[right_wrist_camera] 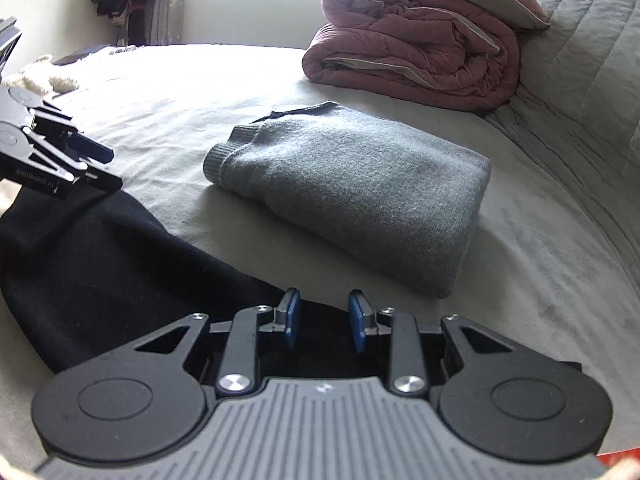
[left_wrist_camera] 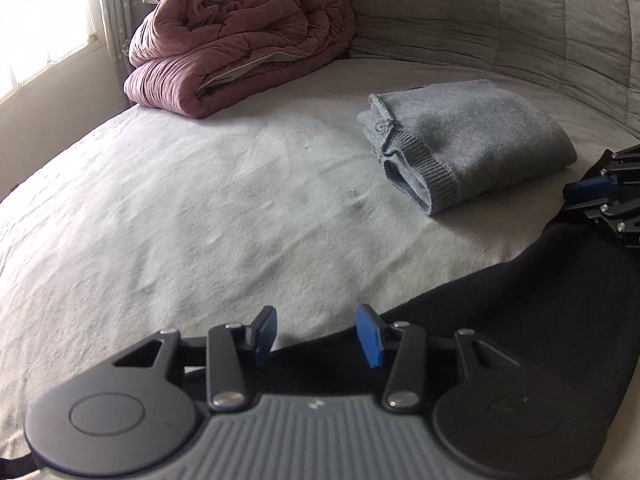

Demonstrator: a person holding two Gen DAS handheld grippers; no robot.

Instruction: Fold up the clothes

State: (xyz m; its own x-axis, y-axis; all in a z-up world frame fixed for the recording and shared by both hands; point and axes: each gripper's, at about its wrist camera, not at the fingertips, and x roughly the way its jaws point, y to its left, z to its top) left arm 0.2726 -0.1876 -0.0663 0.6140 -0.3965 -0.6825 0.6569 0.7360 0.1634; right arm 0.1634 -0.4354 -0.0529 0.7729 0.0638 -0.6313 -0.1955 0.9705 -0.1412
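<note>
Both tools, left (left_wrist_camera: 316,336) and right (right_wrist_camera: 324,320), stand wide, empty, over the near edge of a black garment (right_wrist_camera: 100,256) stretched left-right between them on the bed (left_wrist_camera: 180,208); grey folded garment (right_wrist_camera: 352,196) lies farther, nearer the right tool.

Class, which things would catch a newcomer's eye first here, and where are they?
The folded grey sweater lies mid-bed, with the bundled maroon comforter behind it by the headboard. Nearest, a black garment stretches under both open grippers, left gripper and right gripper.
</note>
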